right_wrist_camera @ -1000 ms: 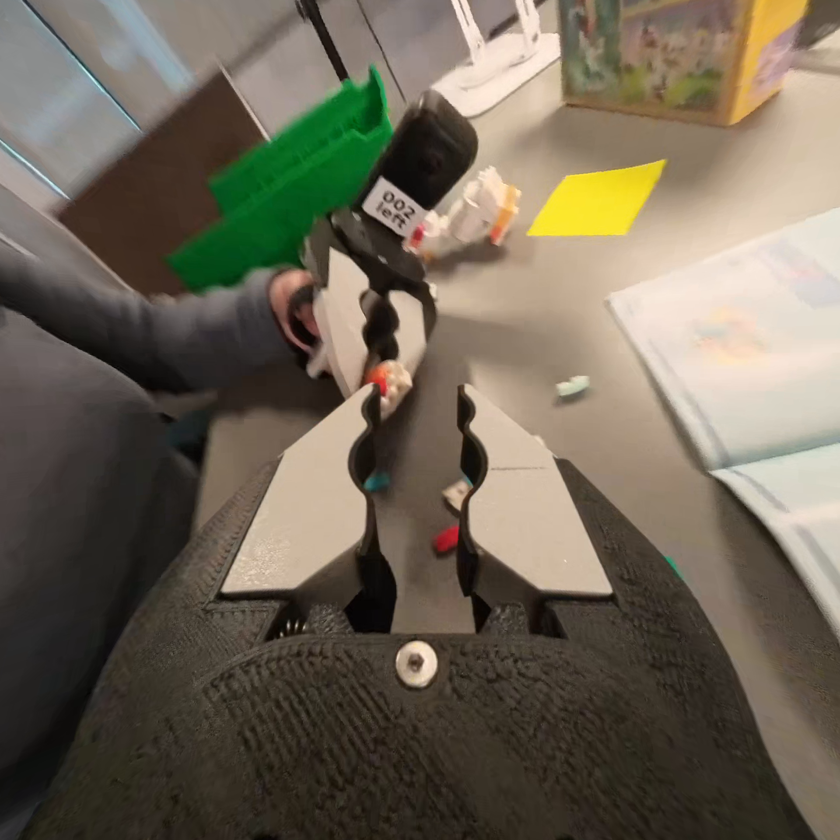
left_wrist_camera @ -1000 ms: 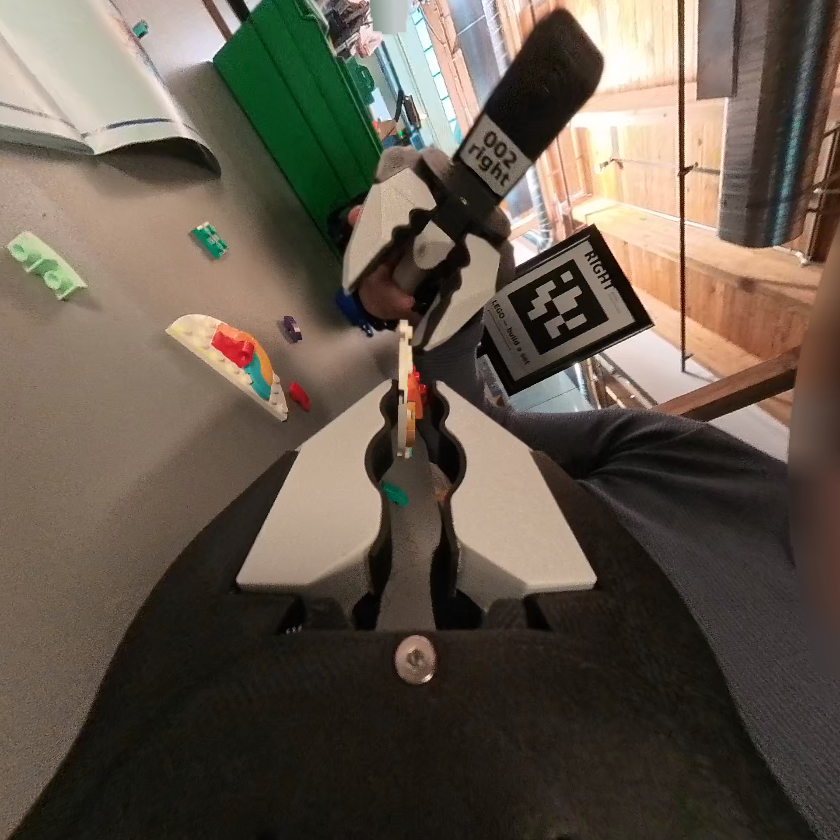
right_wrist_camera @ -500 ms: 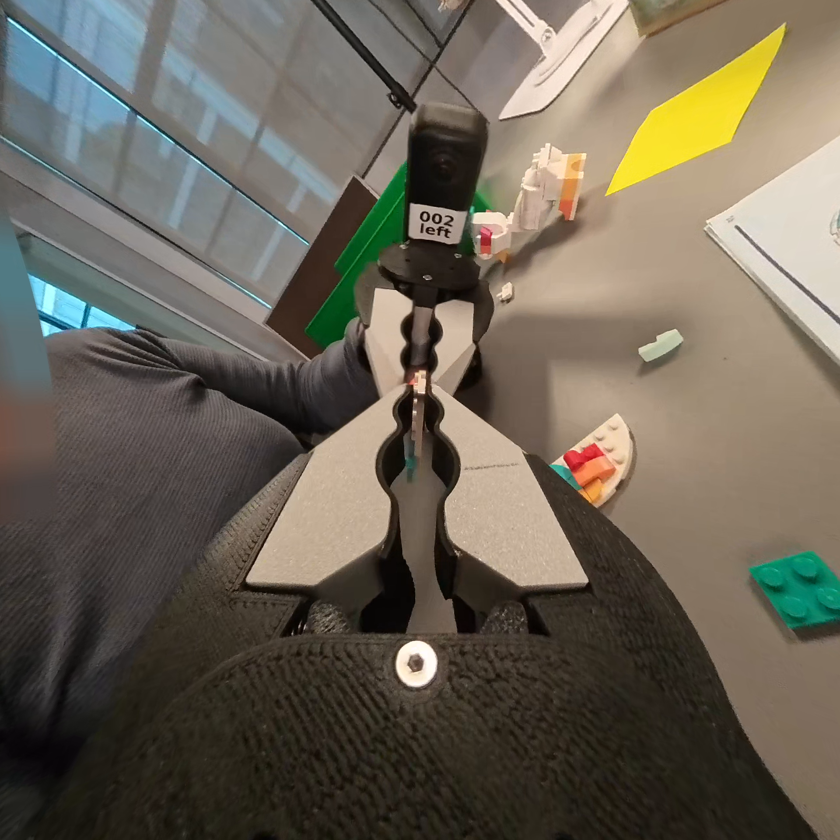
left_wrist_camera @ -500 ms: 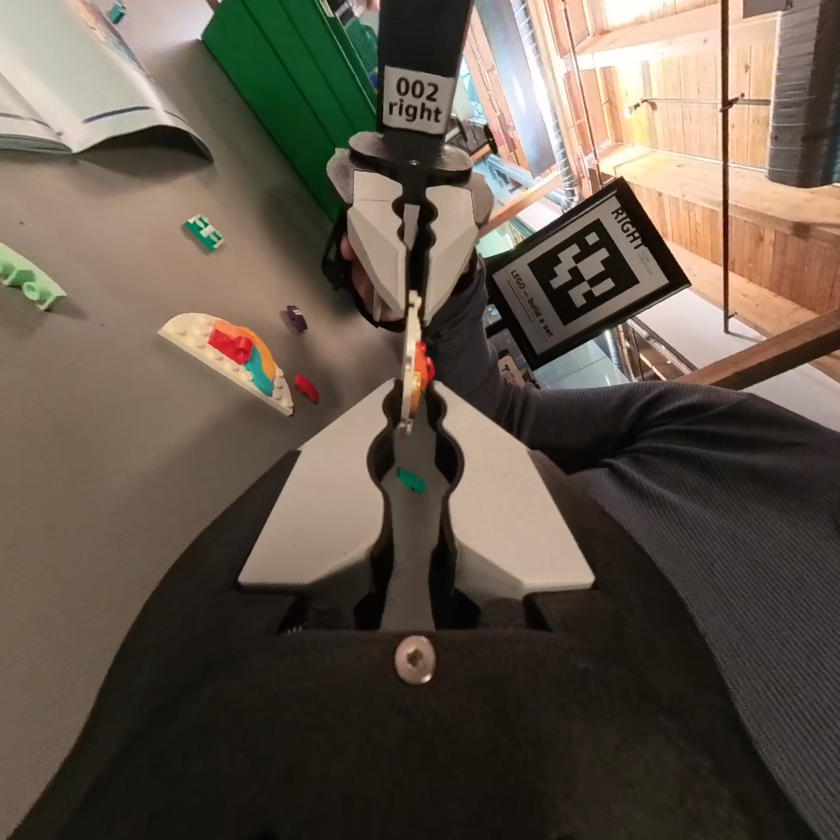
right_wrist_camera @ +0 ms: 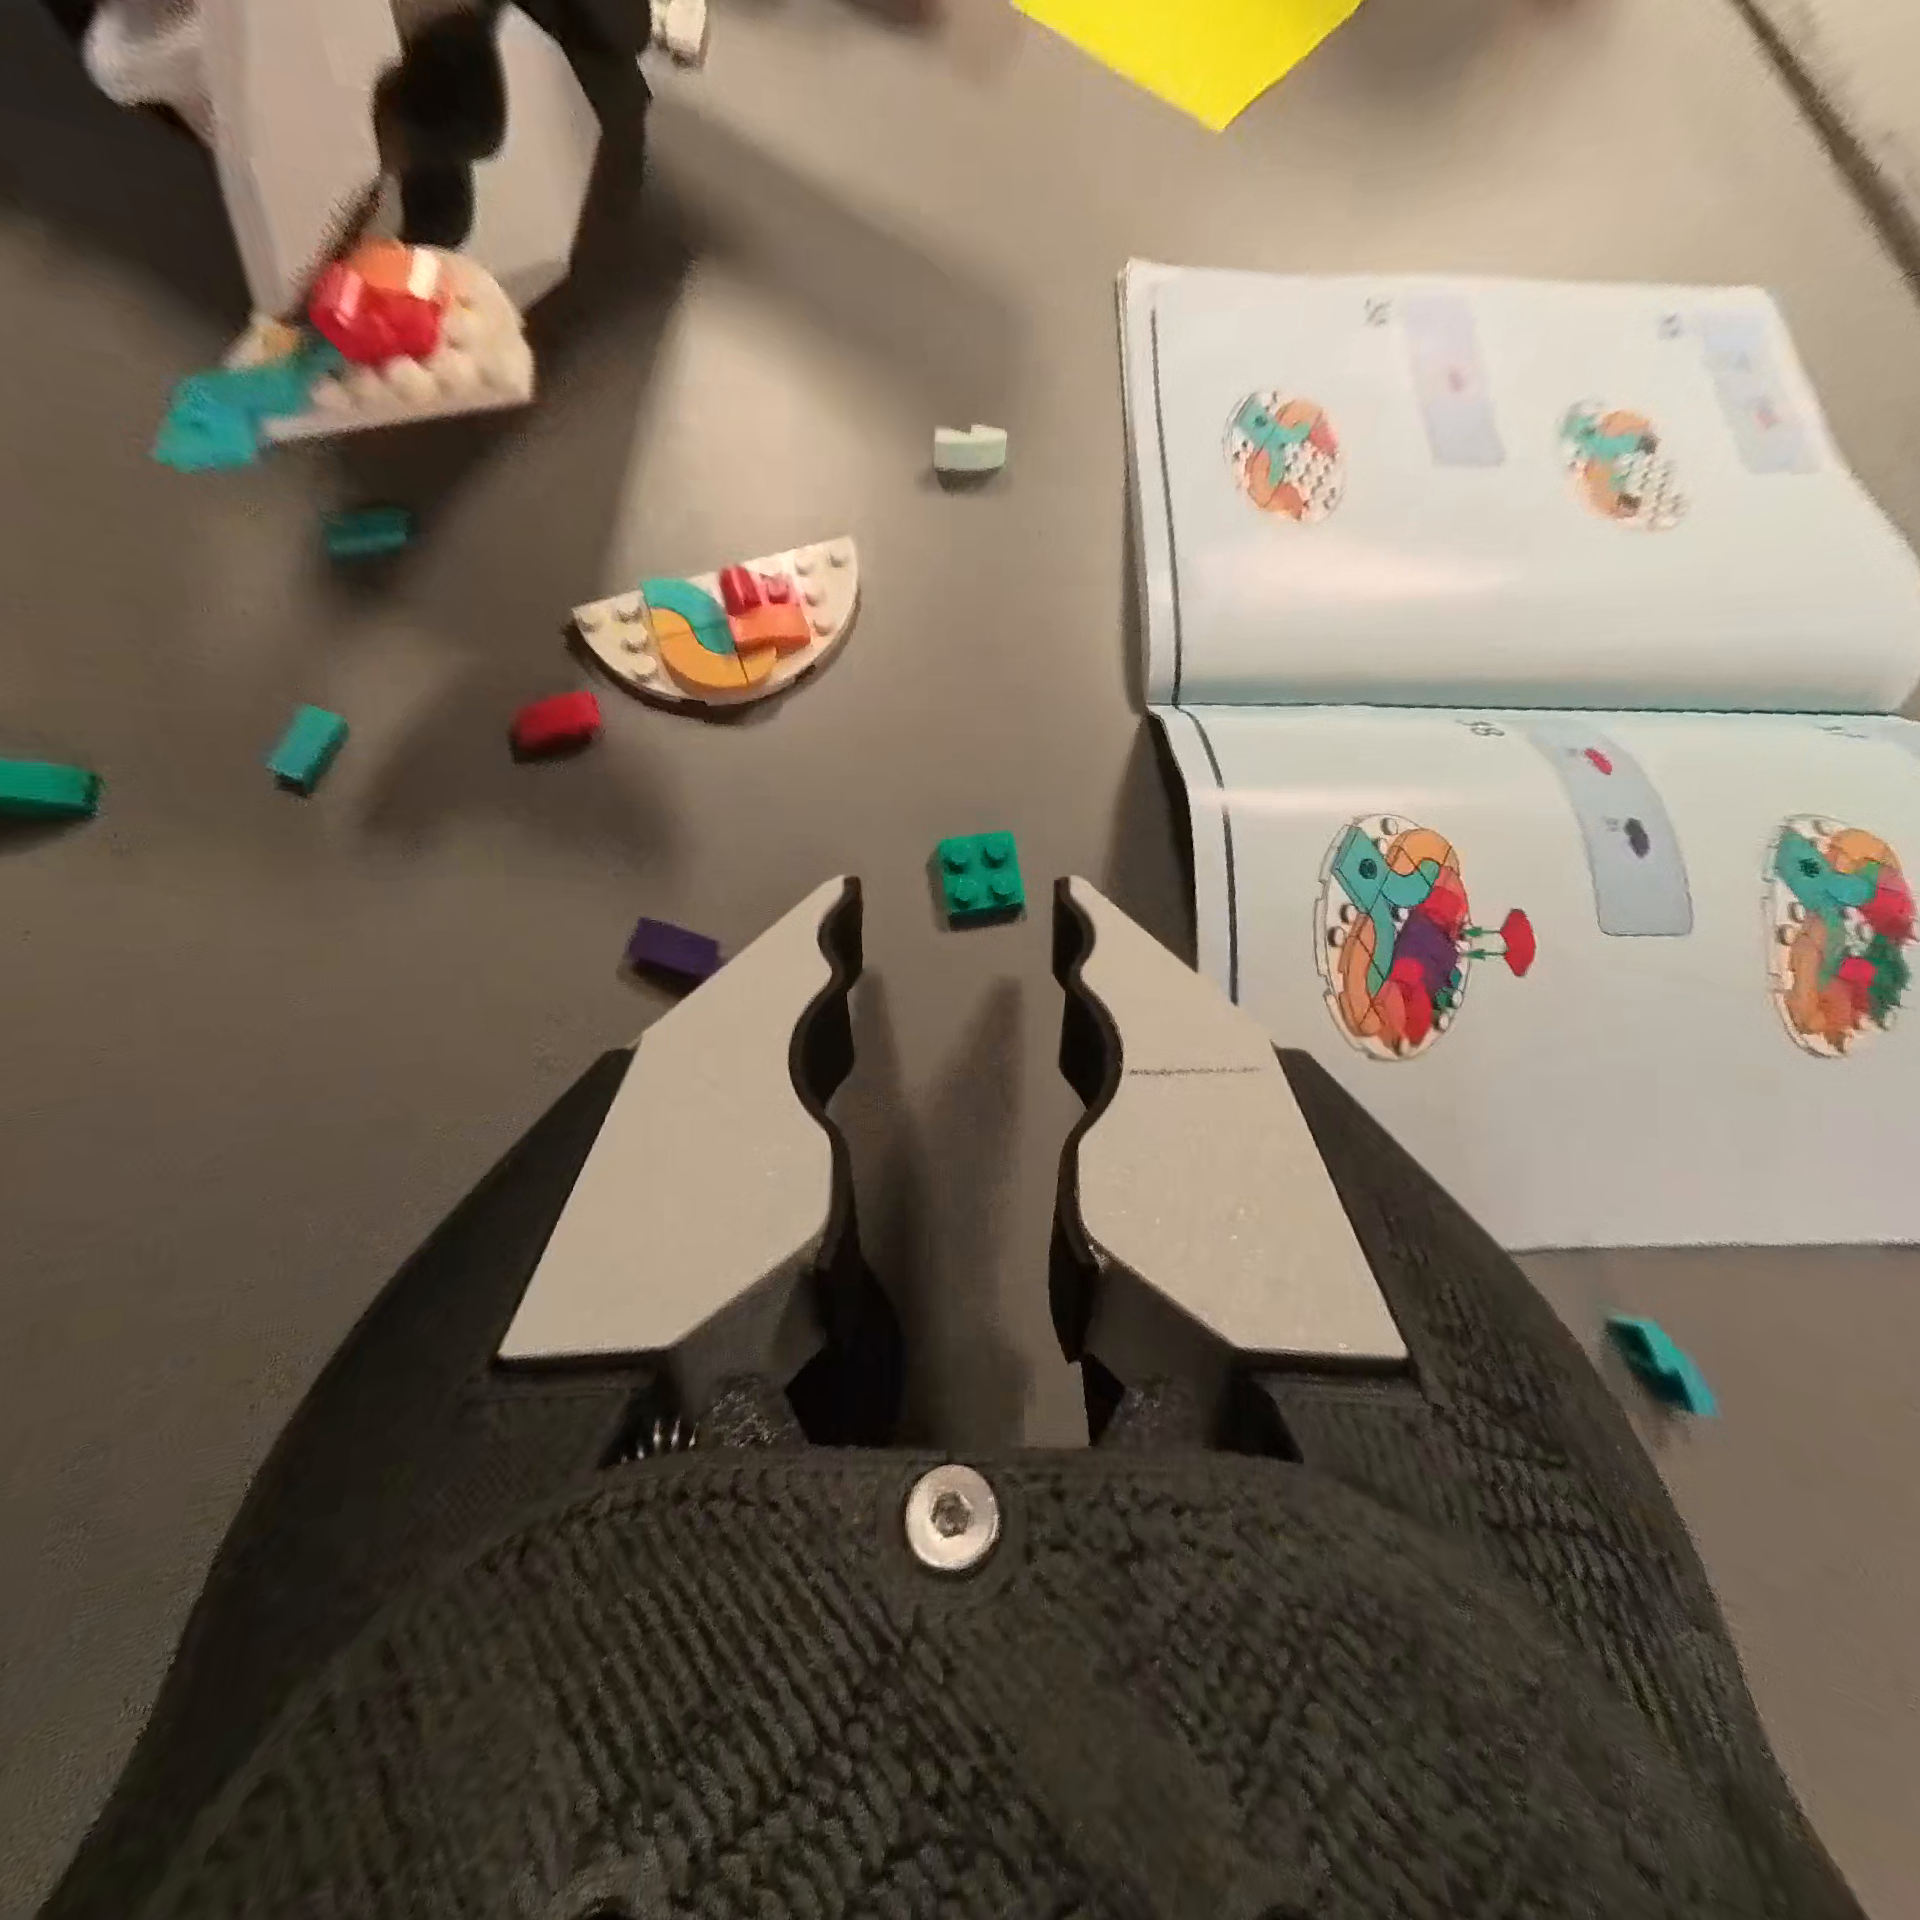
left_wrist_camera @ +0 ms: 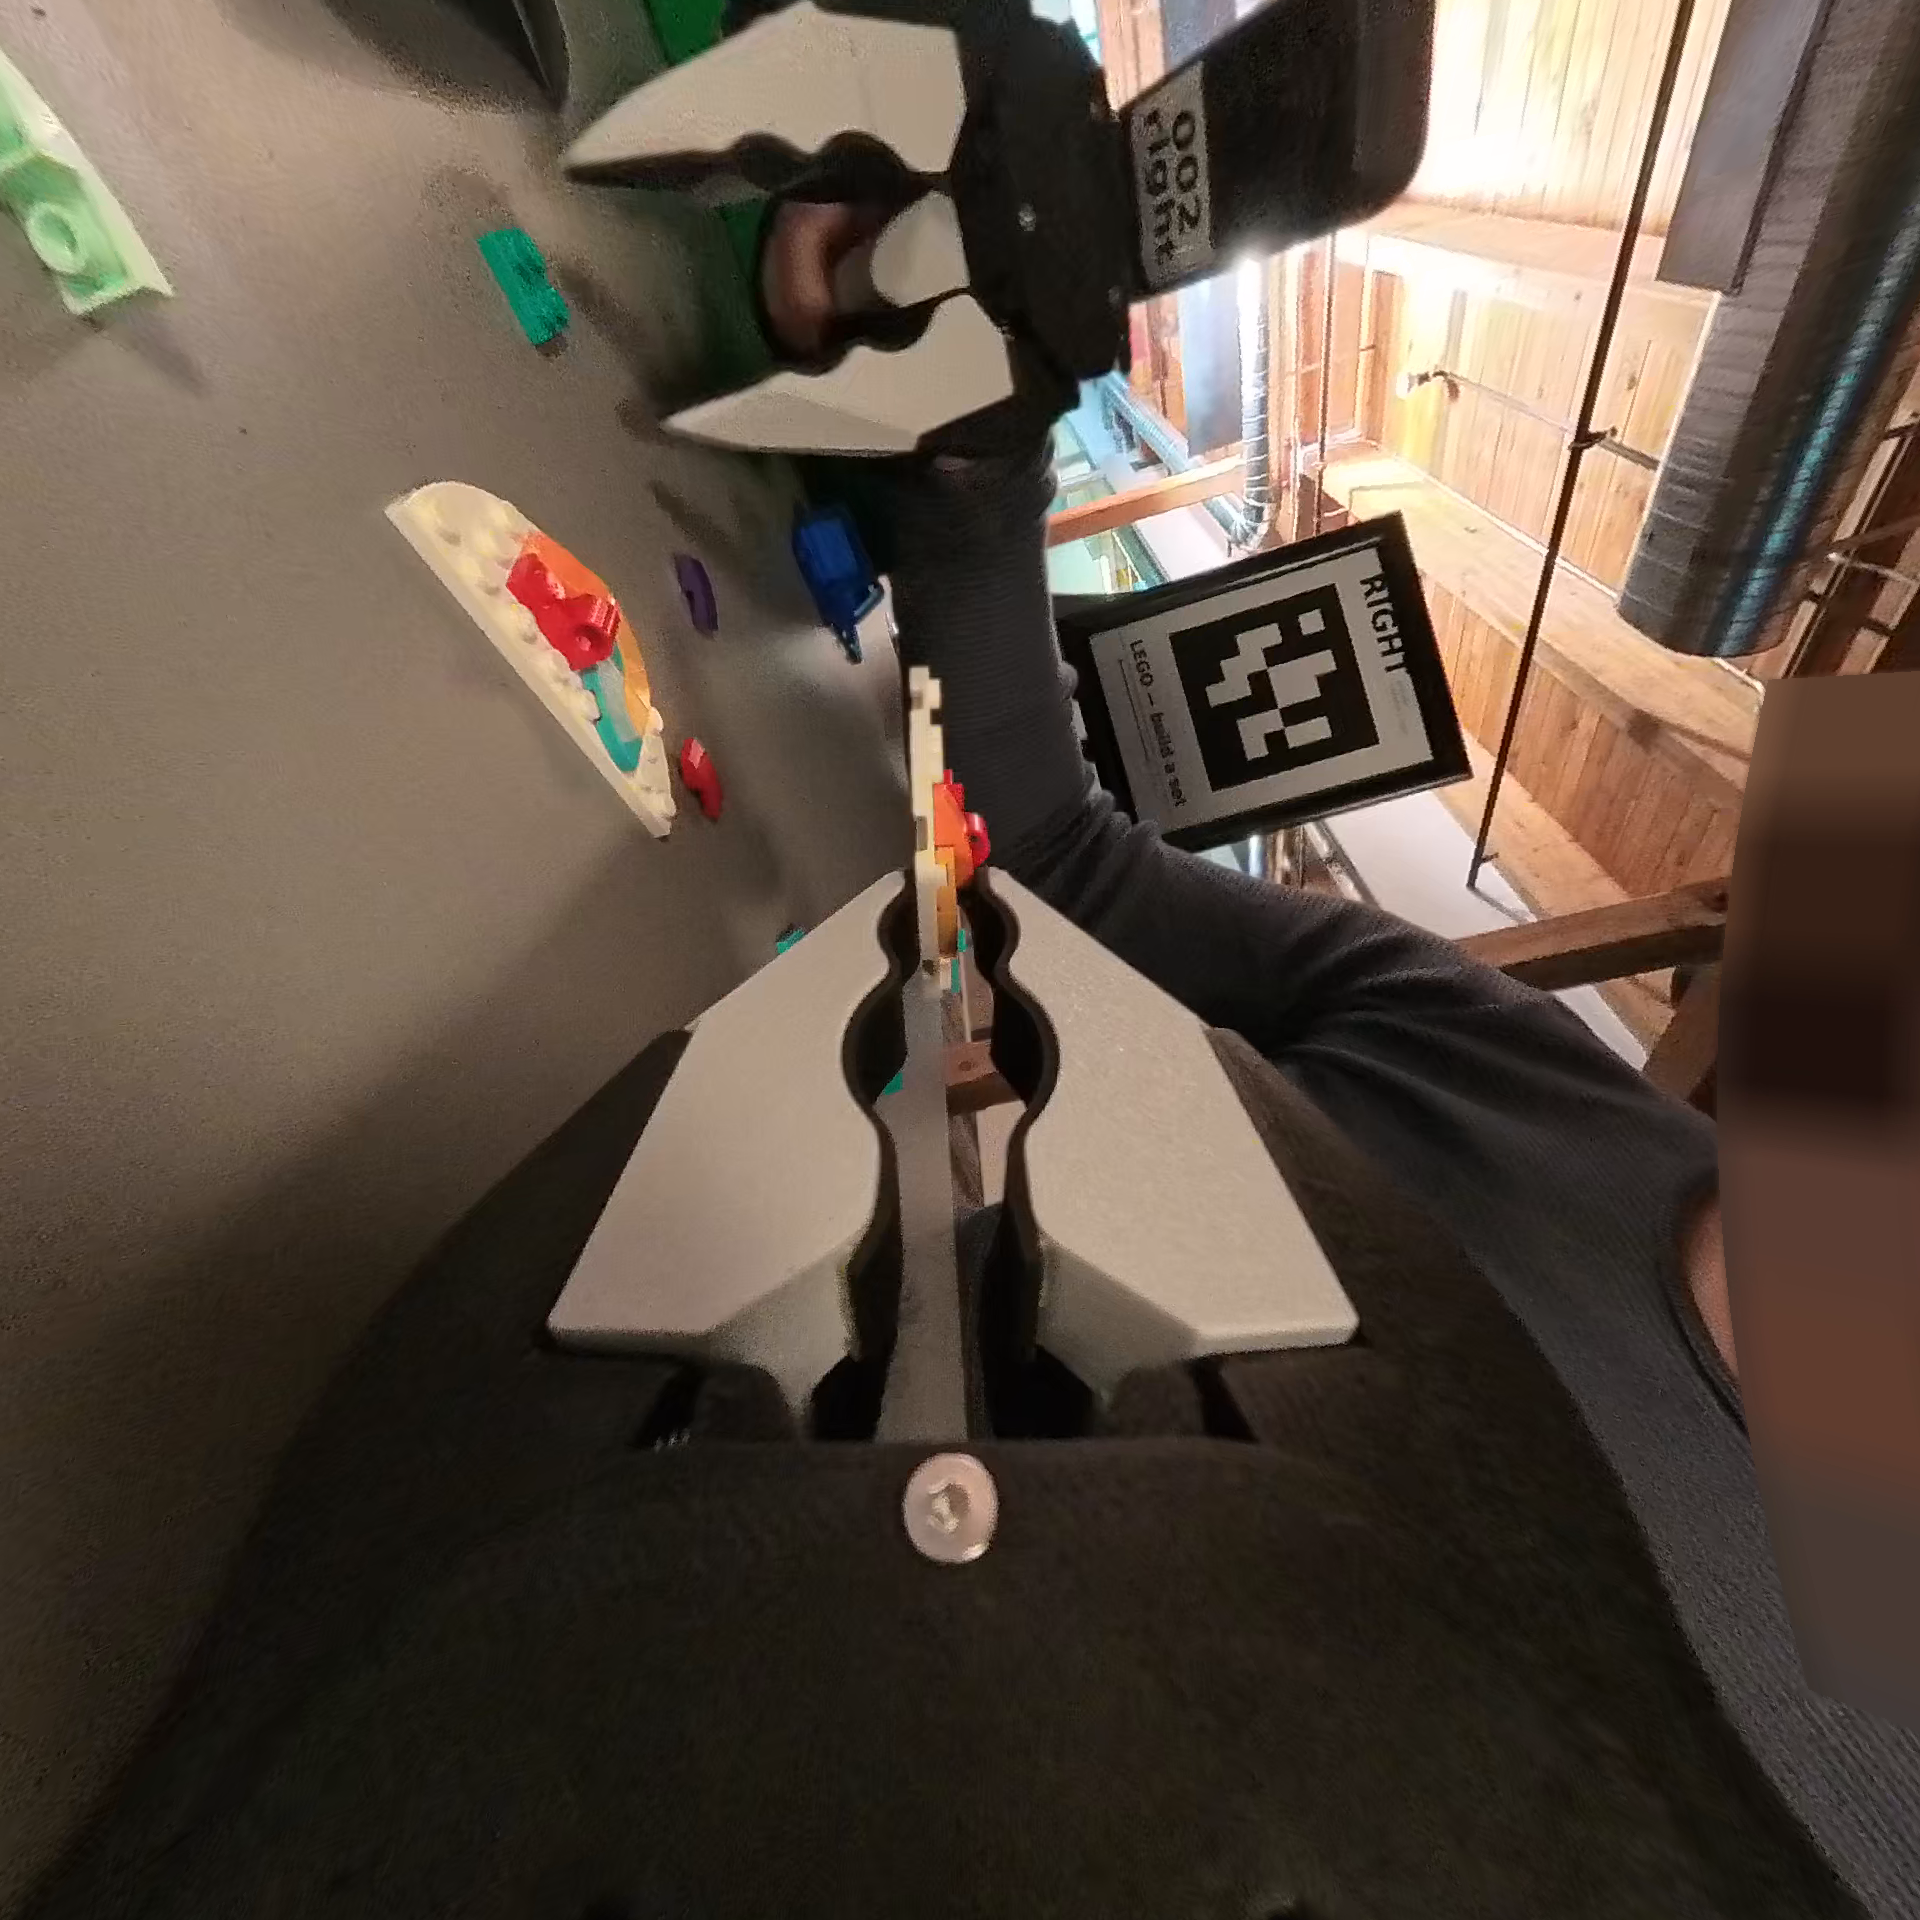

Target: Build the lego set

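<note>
My left gripper [left_wrist_camera: 935, 896] is shut on a white half-round lego plate [left_wrist_camera: 928, 790] with orange, red and teal pieces, seen edge-on above the table. In the right wrist view the left gripper [right_wrist_camera: 416, 275] holds this plate [right_wrist_camera: 457, 364] at the top left. My right gripper [right_wrist_camera: 956, 894] is open and empty, pointing down at the table, with a green 2x2 plate [right_wrist_camera: 977, 878] just ahead between its fingertips. It also shows open in the left wrist view [left_wrist_camera: 623, 291]. A second half-round plate [right_wrist_camera: 717, 634] with coloured pieces lies on the grey table.
An open instruction booklet [right_wrist_camera: 1507, 623] lies at the right and yellow paper [right_wrist_camera: 1184, 42] at the top. Loose pieces are scattered: red [right_wrist_camera: 556, 719], purple [right_wrist_camera: 673, 948], teal [right_wrist_camera: 307, 743], pale green [right_wrist_camera: 968, 450]. A person's sleeve [left_wrist_camera: 1351, 1039] and a marker card [left_wrist_camera: 1268, 675] are close by. The left gripper's tips are roughly 15 cm from the right gripper's.
My right gripper was closed at the held plate half a second ago; it has opened, pulled away and turned down over the table. My left gripper still holds the plate.
</note>
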Demonstrator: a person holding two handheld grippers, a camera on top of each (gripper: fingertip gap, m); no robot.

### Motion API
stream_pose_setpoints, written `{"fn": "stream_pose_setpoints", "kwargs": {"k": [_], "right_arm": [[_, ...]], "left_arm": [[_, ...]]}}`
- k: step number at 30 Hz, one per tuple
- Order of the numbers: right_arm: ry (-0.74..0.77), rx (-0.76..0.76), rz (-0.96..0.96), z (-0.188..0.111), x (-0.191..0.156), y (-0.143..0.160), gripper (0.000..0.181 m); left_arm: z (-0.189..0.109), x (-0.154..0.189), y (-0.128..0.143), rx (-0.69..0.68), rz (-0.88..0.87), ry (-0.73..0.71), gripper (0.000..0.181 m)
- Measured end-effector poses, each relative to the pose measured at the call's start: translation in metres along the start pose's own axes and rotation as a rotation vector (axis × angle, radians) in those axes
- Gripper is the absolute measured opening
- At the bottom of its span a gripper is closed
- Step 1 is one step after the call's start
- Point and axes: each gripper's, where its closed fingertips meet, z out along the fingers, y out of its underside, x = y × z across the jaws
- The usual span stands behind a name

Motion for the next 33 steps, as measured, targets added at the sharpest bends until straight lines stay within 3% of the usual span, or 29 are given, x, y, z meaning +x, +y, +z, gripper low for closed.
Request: {"fn": "stream_pose_setpoints", "kwargs": {"k": [7,10,15,19,33], "right_arm": [[-0.080,-0.018,0.035,0.013,0.004,0.005,0.015],[-0.087,-0.009,0.133,0.014,0.004,0.002,0.014],[-0.092,0.166,0.105,0.006,-0.024,-0.059,0.014],[-0.056,0.138,0.007,0.008,-0.044,-0.084,0.013],[0.012,-0.038,-0.073,0.020,-0.054,-0.077,0.013]], "left_arm": [[-0.005,-0.003,-0.010,0.069,-0.030,0.001,0.008],[-0.006,-0.006,-0.015,0.112,-0.036,-0.017,0.007],[-0.002,-0.008,-0.019,0.165,-0.037,-0.038,0.007],[-0.002,-0.006,-0.025,0.227,-0.044,-0.027,0.007],[-0.001,-0.007,-0.026,0.240,-0.011,-0.059,0.007]]}}
